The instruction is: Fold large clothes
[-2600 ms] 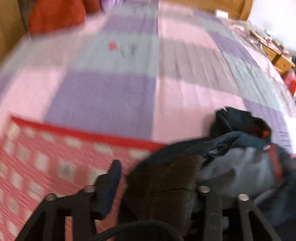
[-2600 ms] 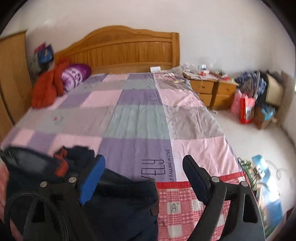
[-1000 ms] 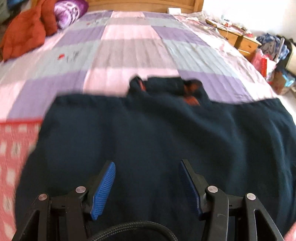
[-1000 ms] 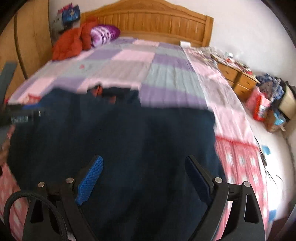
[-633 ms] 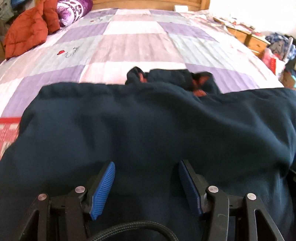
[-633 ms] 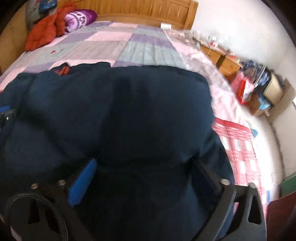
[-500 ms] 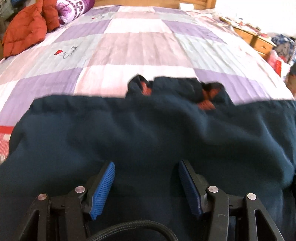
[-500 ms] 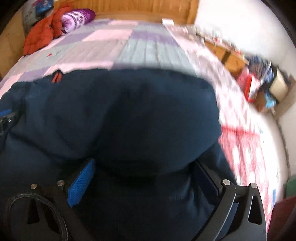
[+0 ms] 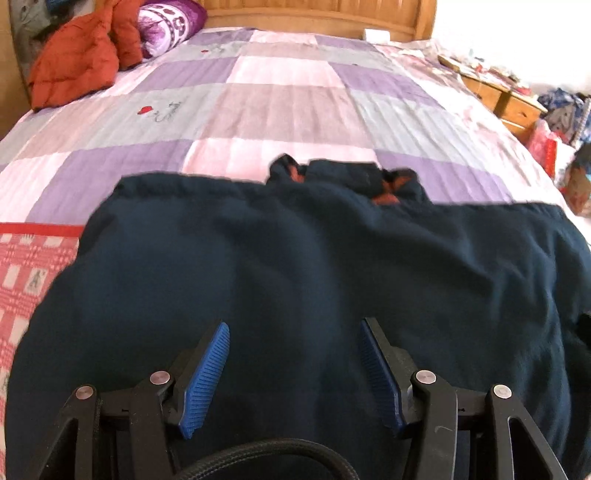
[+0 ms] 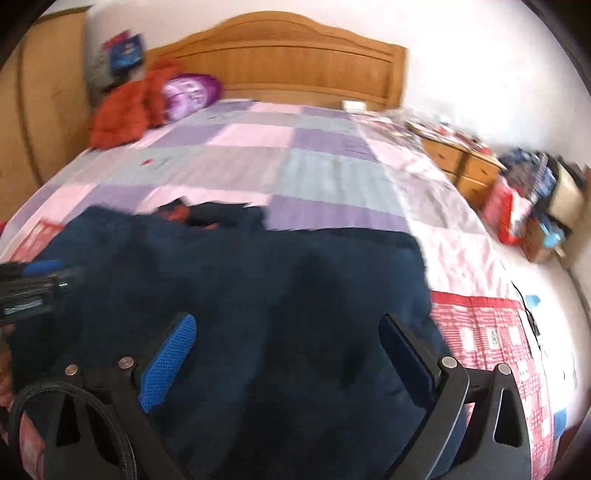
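Note:
A large dark navy garment point(image 9: 295, 266) with orange lining at its collar point(image 9: 384, 188) lies spread across the near end of the bed. It also fills the lower right wrist view point(image 10: 240, 302). My left gripper point(image 9: 295, 362) is open and empty, just above the garment's near part. My right gripper point(image 10: 288, 350) is open and empty over the garment's right half. The left gripper's fingers point(image 10: 40, 267) show at the left edge of the right wrist view.
The bed has a pink, purple and grey patchwork quilt point(image 9: 288, 103) and a red checked blanket point(image 10: 487, 332) at its foot. An orange jacket point(image 9: 74, 62) and purple pillow point(image 9: 170, 18) lie by the wooden headboard point(image 10: 295, 62). Nightstands point(image 10: 461, 166) and bags point(image 10: 517, 206) stand at right.
The bunched garment now lies spread flat over the bed. Both grippers are open above it; the right one has pulled back and lifted, so the fabric no longer bulges up against it.

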A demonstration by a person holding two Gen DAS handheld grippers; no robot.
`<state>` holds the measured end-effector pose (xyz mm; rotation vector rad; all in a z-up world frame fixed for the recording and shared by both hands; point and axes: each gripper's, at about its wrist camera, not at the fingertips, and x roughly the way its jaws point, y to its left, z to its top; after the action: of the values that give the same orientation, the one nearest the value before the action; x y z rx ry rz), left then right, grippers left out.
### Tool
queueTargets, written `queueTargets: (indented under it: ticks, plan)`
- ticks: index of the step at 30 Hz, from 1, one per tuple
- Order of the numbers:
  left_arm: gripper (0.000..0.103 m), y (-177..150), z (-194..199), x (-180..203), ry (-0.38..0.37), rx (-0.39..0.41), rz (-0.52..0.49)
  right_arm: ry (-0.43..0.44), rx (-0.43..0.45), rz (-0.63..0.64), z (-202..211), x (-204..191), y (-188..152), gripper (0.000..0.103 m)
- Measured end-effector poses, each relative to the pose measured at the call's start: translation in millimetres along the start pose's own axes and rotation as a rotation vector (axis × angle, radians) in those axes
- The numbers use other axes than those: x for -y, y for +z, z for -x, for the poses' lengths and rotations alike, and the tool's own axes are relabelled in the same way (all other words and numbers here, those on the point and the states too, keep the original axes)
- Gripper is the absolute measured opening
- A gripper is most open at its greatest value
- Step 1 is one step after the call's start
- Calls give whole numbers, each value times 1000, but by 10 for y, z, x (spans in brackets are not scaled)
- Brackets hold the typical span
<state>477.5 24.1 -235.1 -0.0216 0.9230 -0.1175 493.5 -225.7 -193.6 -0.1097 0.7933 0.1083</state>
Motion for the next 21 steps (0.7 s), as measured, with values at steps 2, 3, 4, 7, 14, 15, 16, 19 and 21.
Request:
queueTargets:
  ticks: [2,3,4,7,14,15,16,19,21]
  plan:
    - [62,-83,-131,2,36,-32,-27,-13,-39,-1,-118,-45,-36,101]
    - [63,-104,-285,-52,23,-73,-22,-16,-89,-33,-254,33,-62,101]
    - [65,-108,-396,-118,15,-74,-24,-40,-137,-72,-431,166,-97,102]
    - [66,46,-567,-218,17,-66,-46,-52,-205,-233,-774,659,-164,103]
    - [67,257,-669,-485,66,-79,-9,-124,-240,-148,-860,754,-37,102]
    - [67,244,-658,-523,73,-80,-12,-132,-242,-138,-845,738,-35,102]
    - [67,227,-643,-566,84,-79,-15,-135,-244,-140,-866,752,-17,102]
    - [67,190,-598,-748,92,-78,12,-146,-246,-141,-833,789,-51,102]
    - [67,179,-587,-838,84,-82,25,-148,-247,-141,-815,796,-59,102]
